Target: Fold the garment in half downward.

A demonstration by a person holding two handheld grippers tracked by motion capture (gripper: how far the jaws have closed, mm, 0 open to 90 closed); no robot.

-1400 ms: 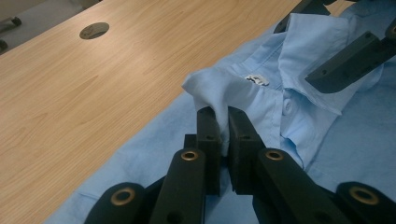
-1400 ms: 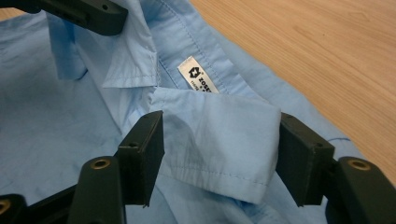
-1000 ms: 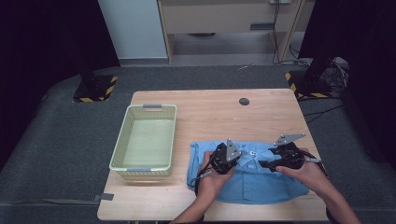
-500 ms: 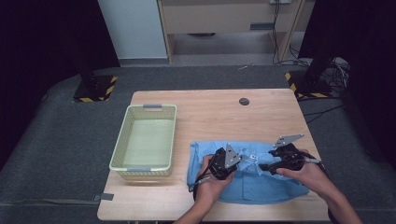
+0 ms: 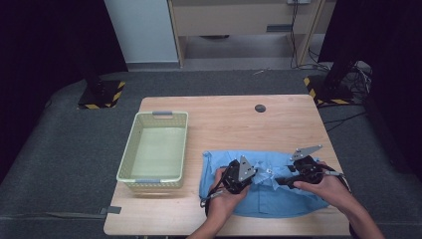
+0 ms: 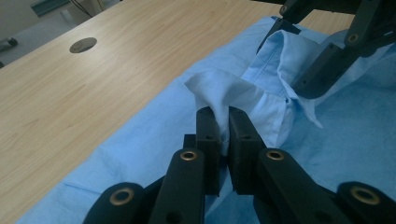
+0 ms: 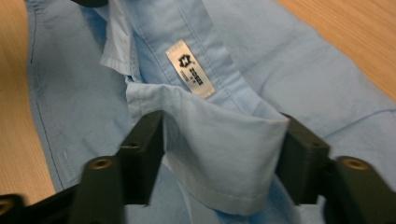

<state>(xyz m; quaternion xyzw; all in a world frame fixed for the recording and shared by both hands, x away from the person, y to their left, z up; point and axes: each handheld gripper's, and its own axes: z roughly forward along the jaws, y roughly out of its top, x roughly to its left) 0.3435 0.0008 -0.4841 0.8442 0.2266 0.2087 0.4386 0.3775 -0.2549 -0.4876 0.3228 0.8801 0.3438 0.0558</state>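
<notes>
A light blue shirt (image 5: 259, 196) lies spread on the near right part of the wooden table (image 5: 224, 124). My left gripper (image 5: 255, 175) is over its middle. In the left gripper view this gripper (image 6: 223, 128) is shut on a raised fold of the shirt (image 6: 140, 140) beside the collar (image 6: 280, 60). My right gripper (image 5: 278, 181) is just to the right, pointing left at the collar. In the right gripper view its jaws (image 7: 219, 154) stand wide open around a collar flap (image 7: 219, 140), below the white neck label (image 7: 190, 69).
A pale green plastic basket (image 5: 127, 159) stands empty at the left of the table. A small black round hole cover (image 5: 260, 108) sits near the far edge. Black floor stands with yellow stripes stand beyond the table at both sides.
Both grippers have drifted slightly toward the near edge of the table and stay close together over the collar. The shirt fabric between them has bunched up a little.
</notes>
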